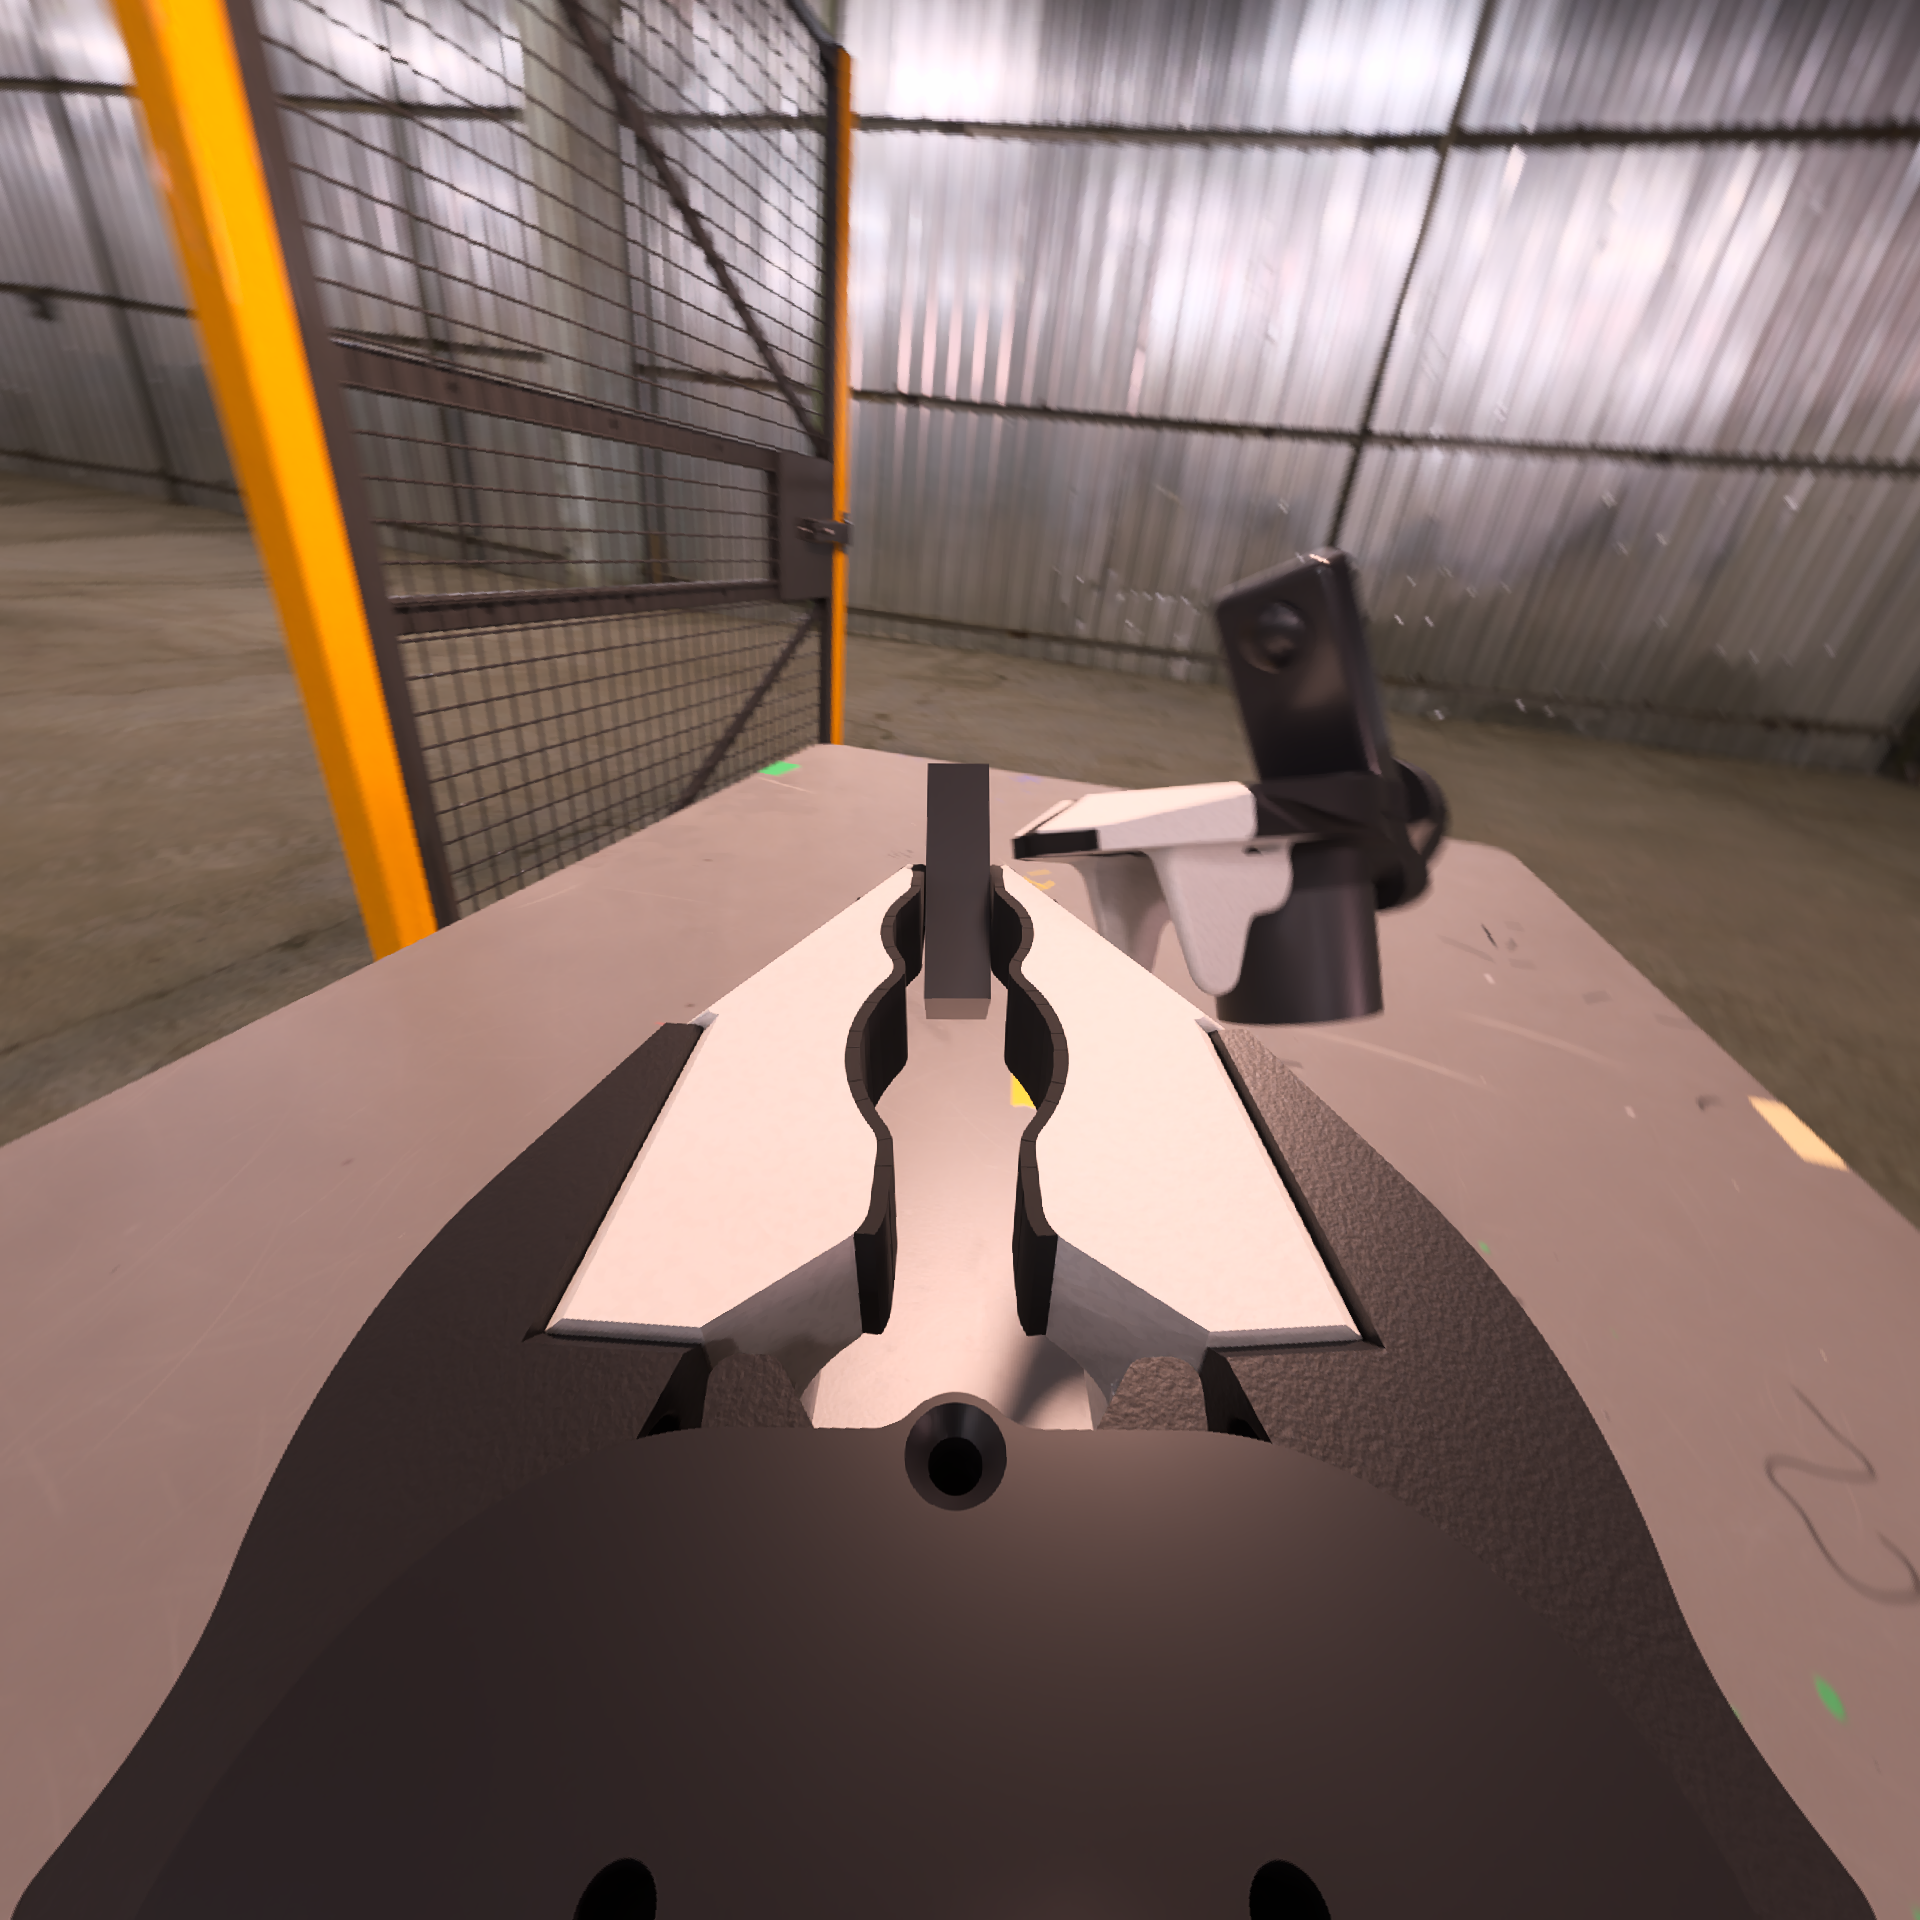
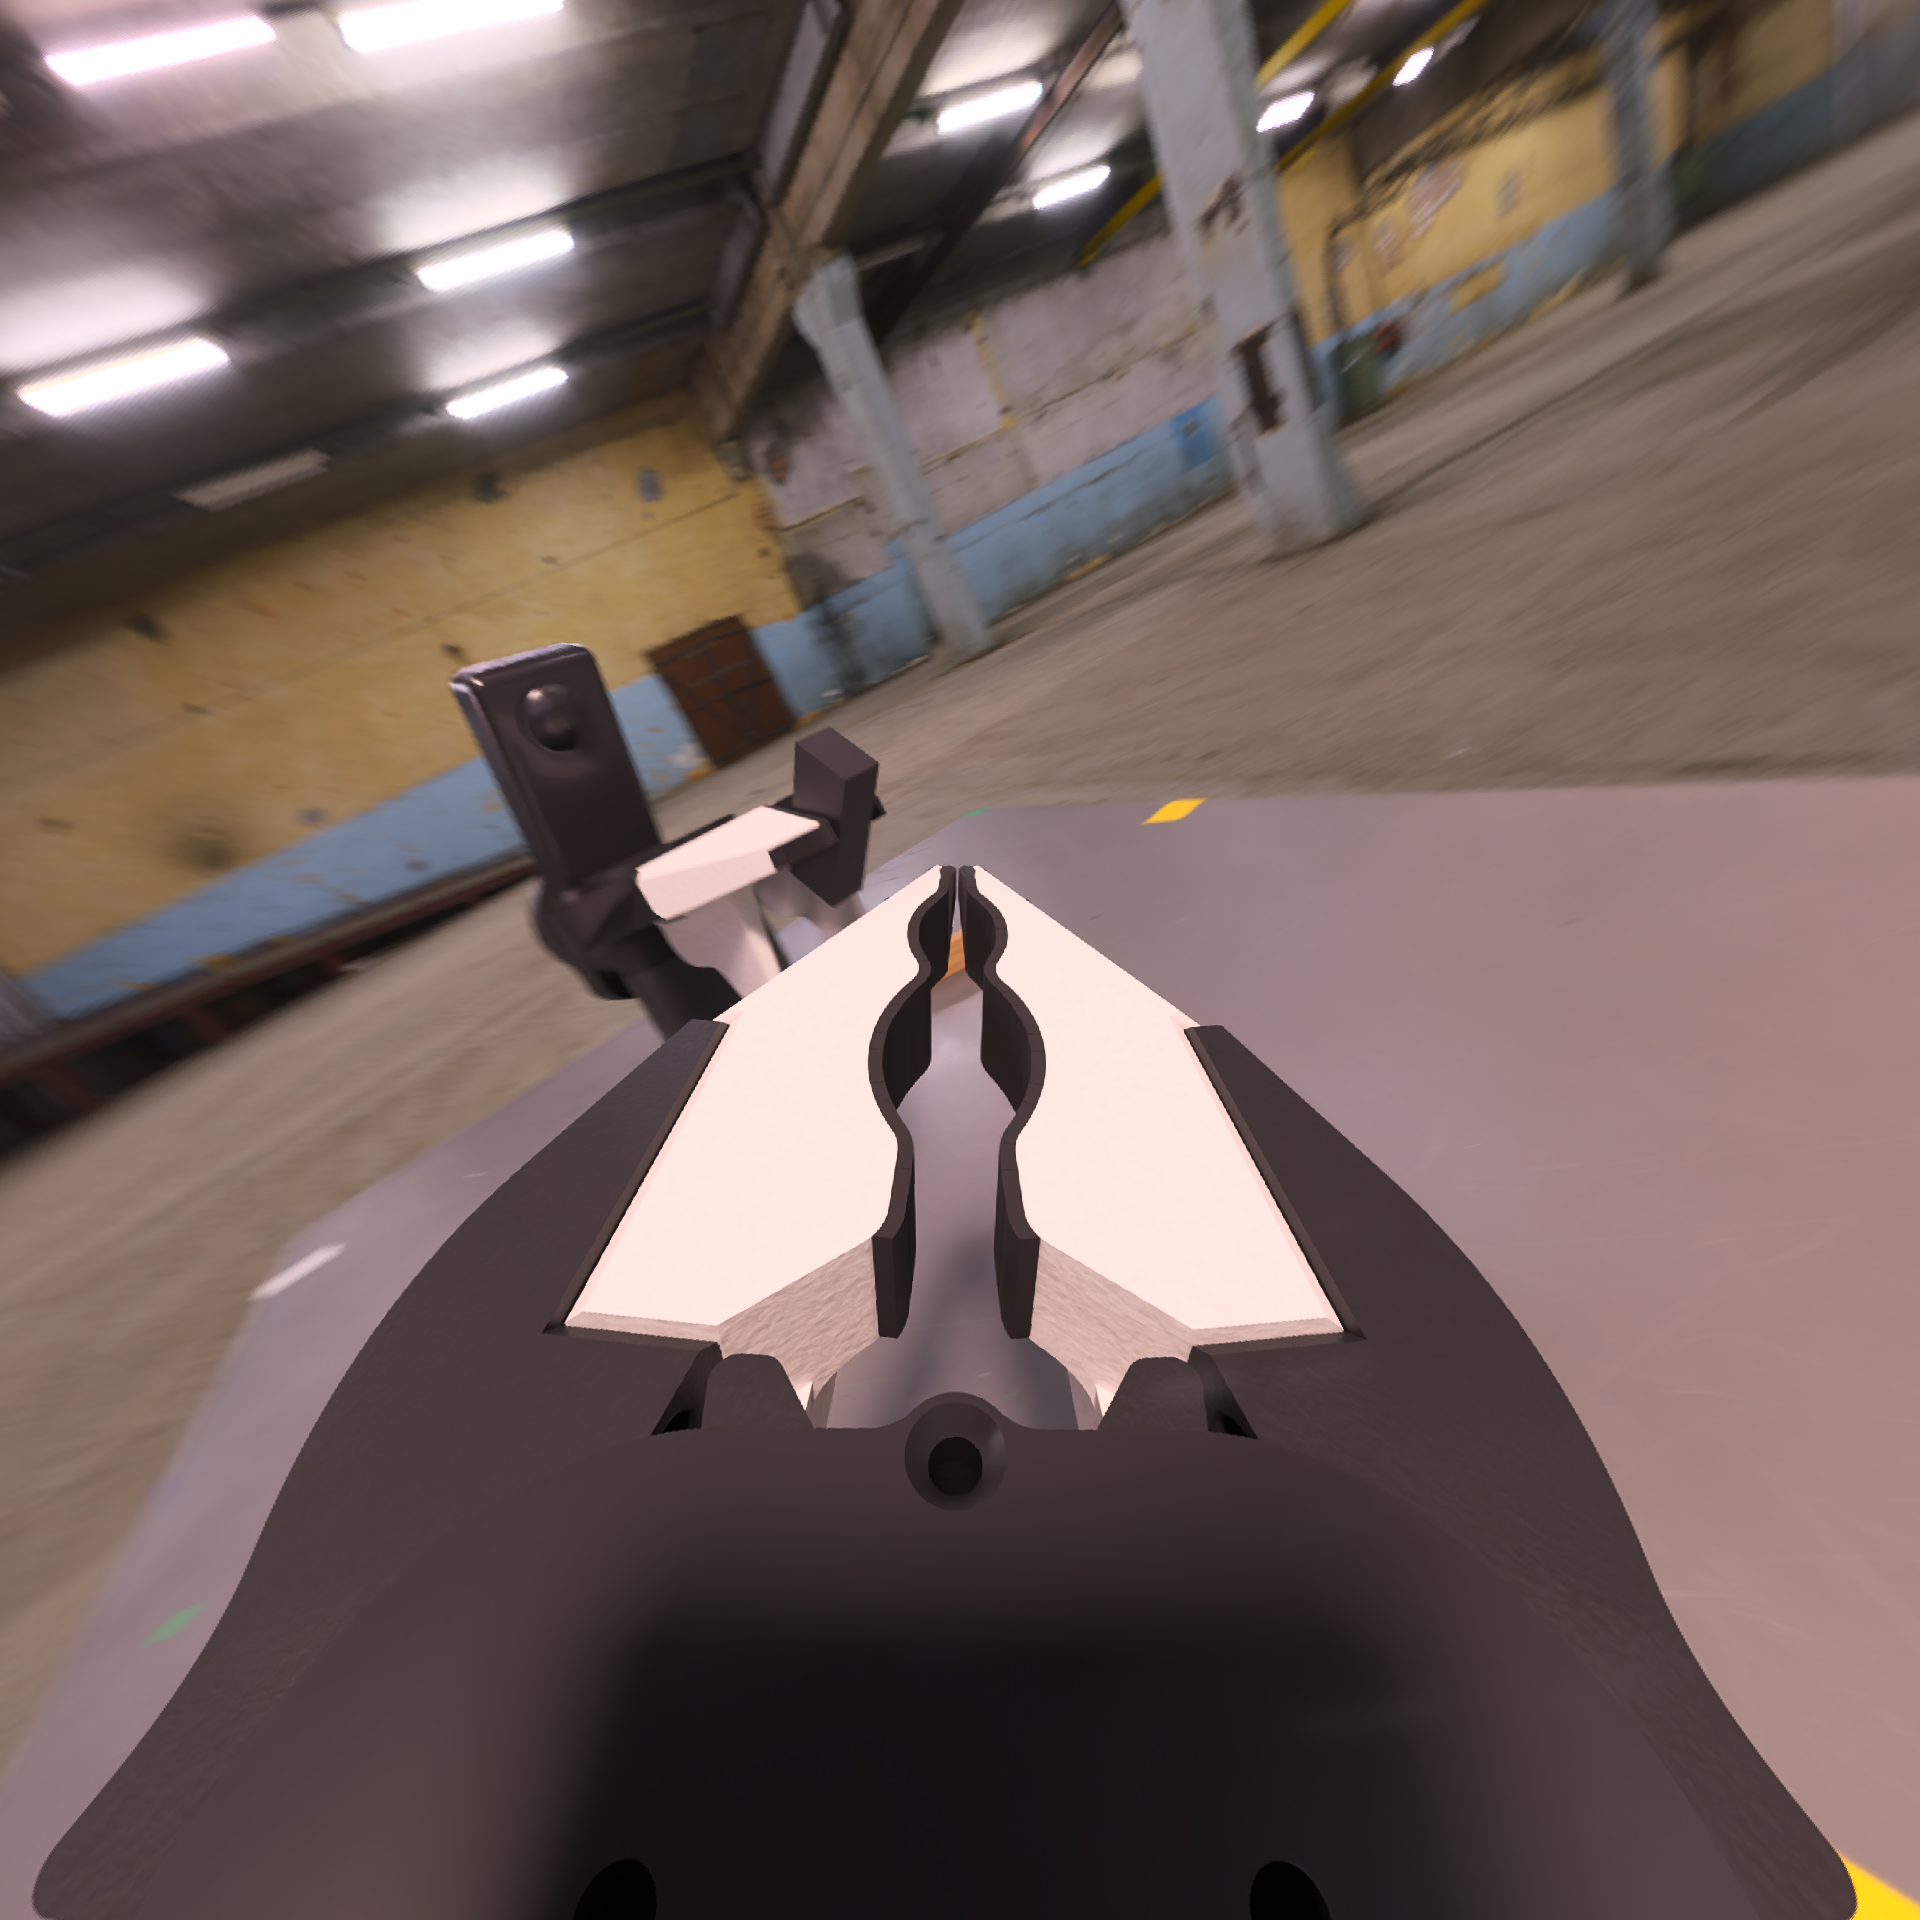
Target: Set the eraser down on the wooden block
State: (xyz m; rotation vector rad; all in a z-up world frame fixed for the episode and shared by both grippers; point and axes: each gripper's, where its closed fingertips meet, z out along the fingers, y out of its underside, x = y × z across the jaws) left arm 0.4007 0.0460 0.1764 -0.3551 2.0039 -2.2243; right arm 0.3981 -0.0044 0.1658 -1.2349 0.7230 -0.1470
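Observation:
My left gripper (image 1: 956,906) is shut on the eraser (image 1: 957,831), a dark grey bar held upright between its fingertips above the grey table (image 1: 312,1143). In the right wrist view, the left gripper (image 2: 821,831) and the eraser (image 2: 834,800) show at left centre. My right gripper (image 2: 954,878) is shut and empty, low over the table (image 2: 1455,987). It also shows in the left wrist view (image 1: 1039,840), just right of the eraser. A small orange-tan sliver (image 2: 955,951), perhaps the wooden block, shows between the right fingers; the rest is hidden.
A yellow-framed wire mesh fence (image 1: 582,416) stands beyond the table's far left edge. Yellow marks lie on the table at the right (image 1: 1787,1132) and far side (image 2: 1172,808). The table's far edge is close behind both grippers.

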